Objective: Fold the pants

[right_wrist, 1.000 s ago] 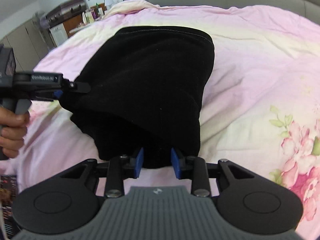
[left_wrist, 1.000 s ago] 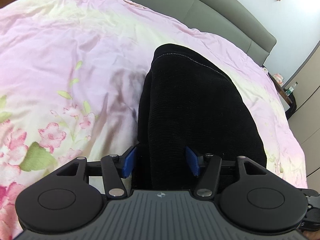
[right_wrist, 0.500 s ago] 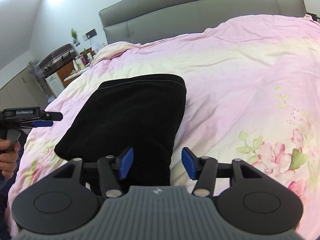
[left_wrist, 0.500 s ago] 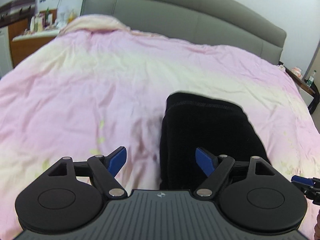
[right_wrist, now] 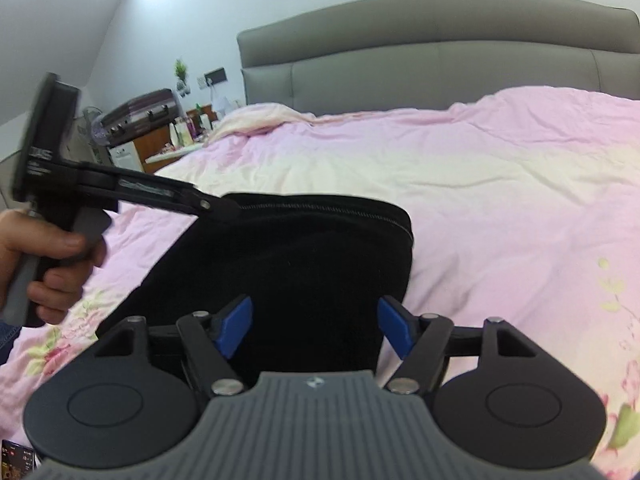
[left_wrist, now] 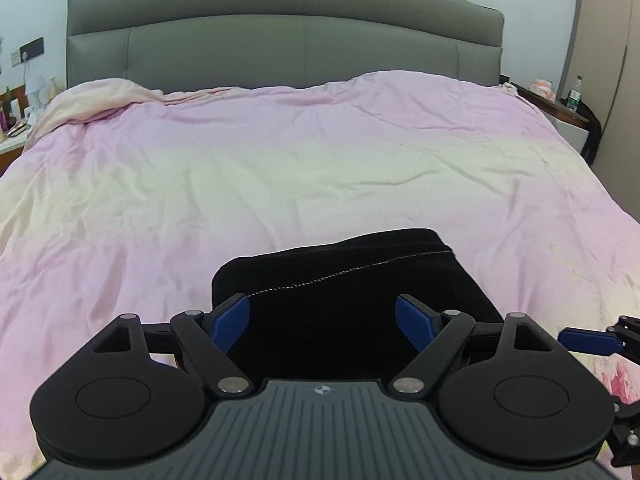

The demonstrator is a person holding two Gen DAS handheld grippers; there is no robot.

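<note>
The black pants [left_wrist: 344, 292] lie folded into a compact bundle on the pink floral duvet [left_wrist: 280, 176]; they also show in the right wrist view [right_wrist: 296, 268]. My left gripper [left_wrist: 322, 322] is open and empty, raised just above the near edge of the pants. My right gripper [right_wrist: 316, 326] is open and empty, above the near end of the pants. The left gripper also shows in the right wrist view [right_wrist: 216, 206], held by a hand at the pants' far left corner.
A grey padded headboard [left_wrist: 280, 48] stands at the far end of the bed. A nightstand [left_wrist: 560, 108] with a bottle is at the right. A dresser [right_wrist: 148, 140] with a suitcase and clutter is at the left.
Both grippers opened and let go of the pants, then lifted and drew back. The pants now lie flat on the duvet as a folded bundle.
</note>
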